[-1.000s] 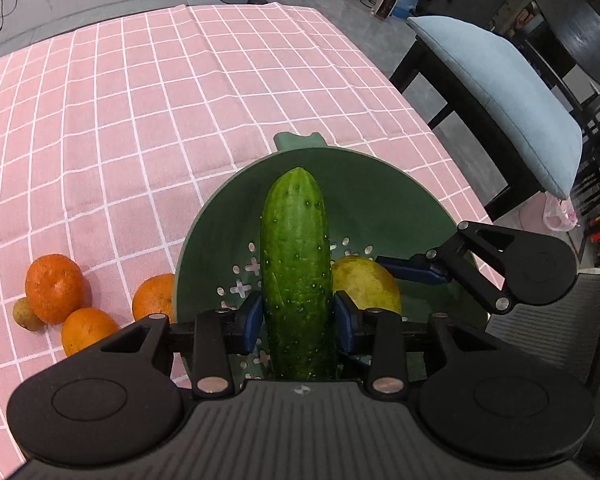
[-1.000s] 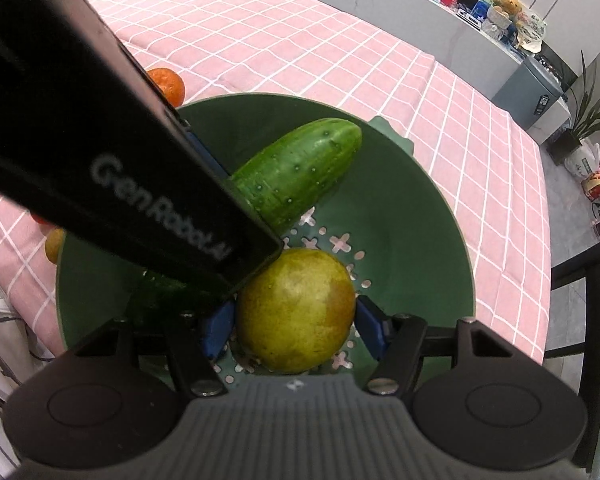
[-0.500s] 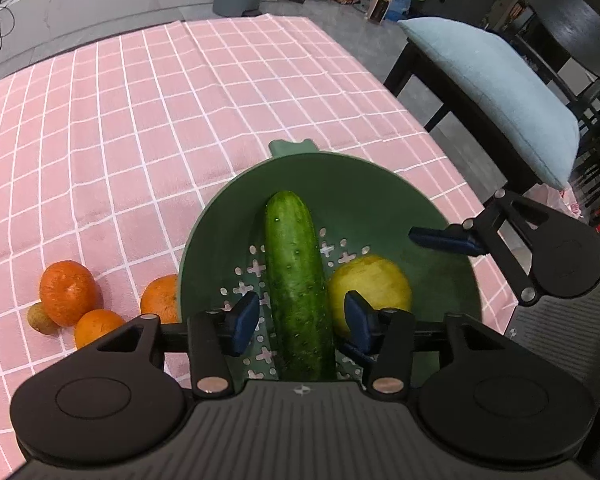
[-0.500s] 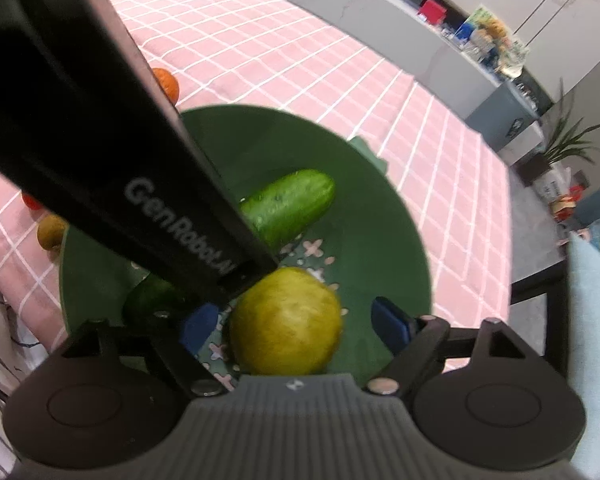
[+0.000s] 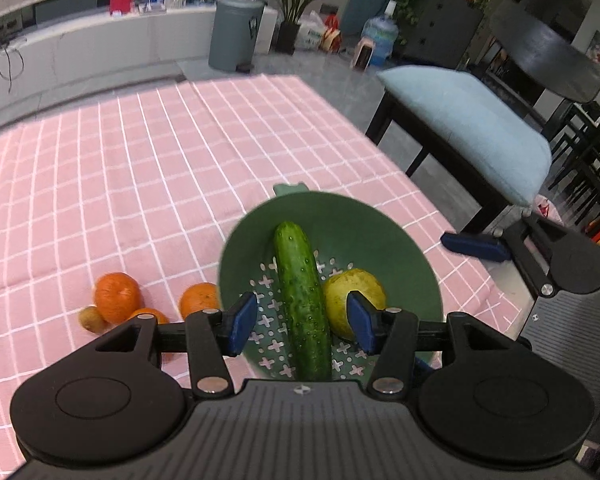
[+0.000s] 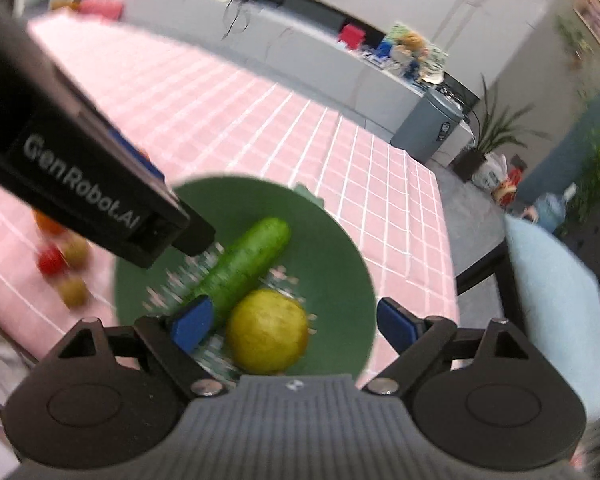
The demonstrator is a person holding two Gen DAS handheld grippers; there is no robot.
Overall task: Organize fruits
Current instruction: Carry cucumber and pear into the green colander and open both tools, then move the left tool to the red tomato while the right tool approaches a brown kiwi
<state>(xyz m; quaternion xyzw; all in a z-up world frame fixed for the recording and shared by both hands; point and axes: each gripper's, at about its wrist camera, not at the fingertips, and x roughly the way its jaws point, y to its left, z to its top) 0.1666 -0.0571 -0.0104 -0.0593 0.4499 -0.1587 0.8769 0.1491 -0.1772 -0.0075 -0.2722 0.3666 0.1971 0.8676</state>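
Observation:
A green colander (image 5: 360,224) stands on the pink checked tablecloth and holds a cucumber (image 5: 302,296) and a yellow-green pear (image 5: 356,292). My left gripper (image 5: 302,322) is open and empty, raised above the cucumber. My right gripper (image 6: 294,324) is open and empty, raised above the pear (image 6: 268,330), with the cucumber (image 6: 244,266) to its left in the colander (image 6: 340,264). Three oranges (image 5: 118,296) and a small kiwi (image 5: 92,319) lie on the cloth left of the colander.
The pink checked tablecloth (image 5: 140,168) stretches far and left. A black bench with a pale blue cushion (image 5: 468,120) stands past the table's right edge. The left gripper's black body (image 6: 80,176) crosses the right wrist view. The blurred fruits (image 6: 66,264) lie to the colander's left.
Both grippers opened and let go, the left of the cucumber, the right of the pear. Both then lifted up and back from the colander; the fruit stayed inside.

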